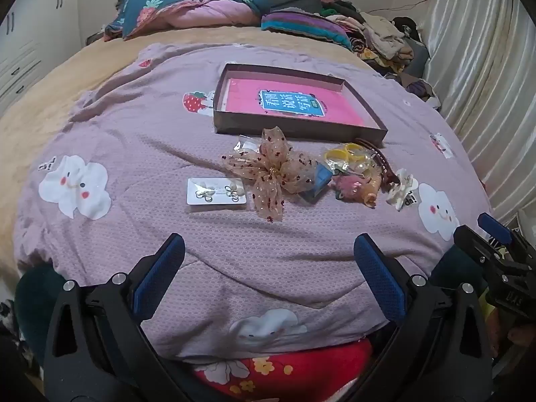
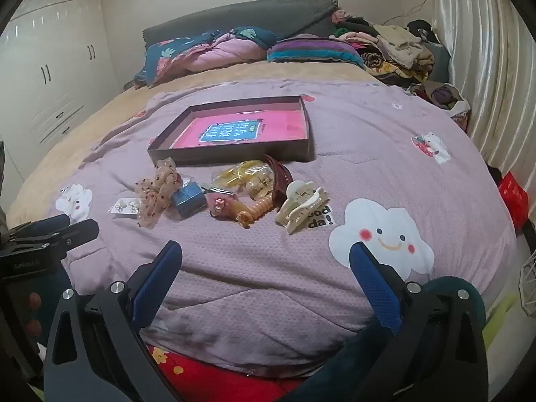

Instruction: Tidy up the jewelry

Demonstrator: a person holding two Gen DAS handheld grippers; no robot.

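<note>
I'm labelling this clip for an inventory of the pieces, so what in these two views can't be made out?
- Yellow bag, both views: contents too small, behind glare.
- Blue box, left wrist view: partly hidden by the sheer bow.
- Dark red clip, right wrist view: partly behind the cream clip.
- Earring card, right wrist view: earrings too small.

Bed under a mauve cloud-print quilt [image 1: 140, 134]. Shallow dark cardboard tray [image 1: 294, 130] with pink lining lies mid-quilt. Just in front of tray: sheer beige dotted bow [image 1: 271, 174], white earring card [image 1: 217, 191], small blue box [image 2: 188, 198], cream plastic claw clip [image 2: 301, 206], yellow and amber trinkets.
</note>
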